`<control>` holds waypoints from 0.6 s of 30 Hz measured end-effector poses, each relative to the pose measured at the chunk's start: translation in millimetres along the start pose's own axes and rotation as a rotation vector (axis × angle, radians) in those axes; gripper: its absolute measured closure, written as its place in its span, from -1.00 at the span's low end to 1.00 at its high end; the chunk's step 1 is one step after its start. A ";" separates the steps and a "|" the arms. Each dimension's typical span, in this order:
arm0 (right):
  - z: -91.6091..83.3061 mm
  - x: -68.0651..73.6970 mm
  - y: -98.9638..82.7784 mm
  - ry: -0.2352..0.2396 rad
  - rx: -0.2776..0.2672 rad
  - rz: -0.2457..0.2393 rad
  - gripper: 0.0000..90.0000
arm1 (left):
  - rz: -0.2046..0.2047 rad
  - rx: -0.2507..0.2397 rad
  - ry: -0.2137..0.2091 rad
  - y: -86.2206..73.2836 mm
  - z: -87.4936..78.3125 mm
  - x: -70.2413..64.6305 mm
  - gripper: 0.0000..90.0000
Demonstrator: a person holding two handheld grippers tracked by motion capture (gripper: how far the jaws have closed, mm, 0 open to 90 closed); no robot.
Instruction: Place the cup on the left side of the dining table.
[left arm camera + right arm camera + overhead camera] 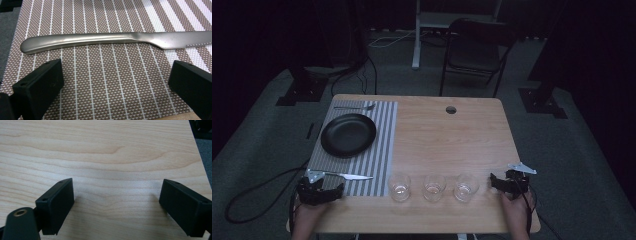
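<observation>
High view has my left gripper (333, 190) sitting at the near left corner of the light wooden worktop (452, 135), jaws spread wide over the grey striped woven placemat (382, 145). Just ahead of it lies a matte silver table knife (352, 175), untouched, handle toward the left edge. My right gripper (495, 181) is also wide apart over bare wood near the right edge. Three clear glass tumblers (432, 186) line up between both grippers. A round black plate (348, 134) sits farther back on the mat, with a silver fork (357, 107) beyond it.
</observation>
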State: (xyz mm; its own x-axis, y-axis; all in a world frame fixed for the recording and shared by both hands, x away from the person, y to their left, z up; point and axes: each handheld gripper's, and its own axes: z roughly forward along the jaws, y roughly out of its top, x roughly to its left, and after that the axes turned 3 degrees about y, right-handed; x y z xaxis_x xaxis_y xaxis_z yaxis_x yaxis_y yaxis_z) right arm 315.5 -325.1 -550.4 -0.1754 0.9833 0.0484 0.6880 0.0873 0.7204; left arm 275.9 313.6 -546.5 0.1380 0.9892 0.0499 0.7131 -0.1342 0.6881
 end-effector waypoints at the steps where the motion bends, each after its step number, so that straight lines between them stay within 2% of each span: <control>1: 0.0 0.0 0.0 0.000 0.000 0.000 -0.73 | 0.000 0.000 0.000 0.0 0.0 0.0 -0.99; 18: 0.0 0.0 0.0 0.000 0.000 0.000 -0.73 | 0.006 0.003 -0.007 0.1 -0.7 1.4 -0.97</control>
State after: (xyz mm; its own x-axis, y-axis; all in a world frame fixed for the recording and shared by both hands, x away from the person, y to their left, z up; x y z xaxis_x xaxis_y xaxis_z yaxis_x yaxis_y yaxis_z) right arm 315.5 -325.1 -550.4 -0.1752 0.9833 0.0486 0.6882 0.0870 0.7203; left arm 275.7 315.1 -545.8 0.1471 0.9879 0.0493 0.7145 -0.1406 0.6854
